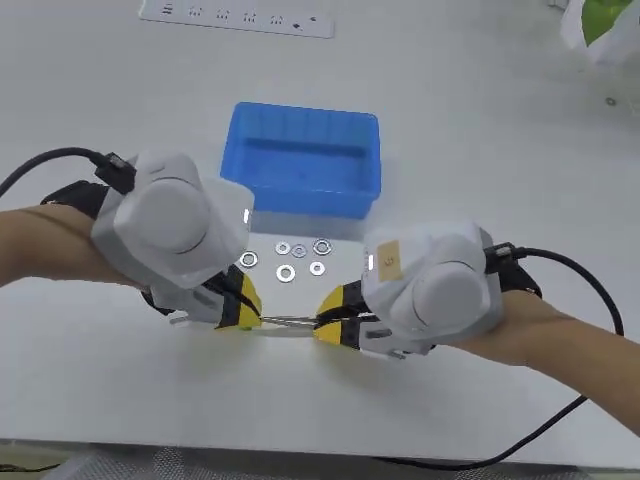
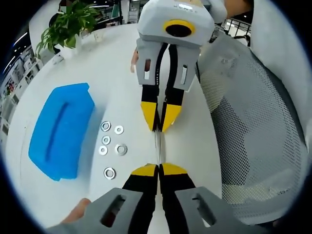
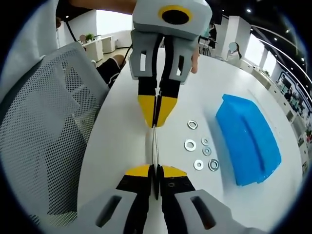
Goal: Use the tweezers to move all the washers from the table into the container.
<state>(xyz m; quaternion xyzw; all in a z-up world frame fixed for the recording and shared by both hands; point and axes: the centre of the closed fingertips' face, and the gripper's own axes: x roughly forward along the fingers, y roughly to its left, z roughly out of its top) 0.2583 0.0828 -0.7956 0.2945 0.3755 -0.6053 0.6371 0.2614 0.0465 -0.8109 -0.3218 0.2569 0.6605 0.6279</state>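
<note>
Left gripper: yellow-tipped jaws pressed together on one end of the tweezers, low over the white table.
Tweezers: a thin metal strip stretched between the two grippers near the table's front edge, with the washers just beyond it.
Washers: six in a loose cluster, all on the table between the tweezers and the container.
Container: a blue rectangular bin, open side up, just past the washers.
Right gripper: its yellow tips are clamped on the other end of the tweezers, facing the left gripper nose to nose.
Writing: there is a tan sticker on the right gripper's housing, its mark too small to read. The printed marks on the power strip are also illegible.
Head view adds: the power strip at the far edge and both forearms.
Gripper views add: a grey mesh chair beside the table and a potted plant at its far end.
</note>
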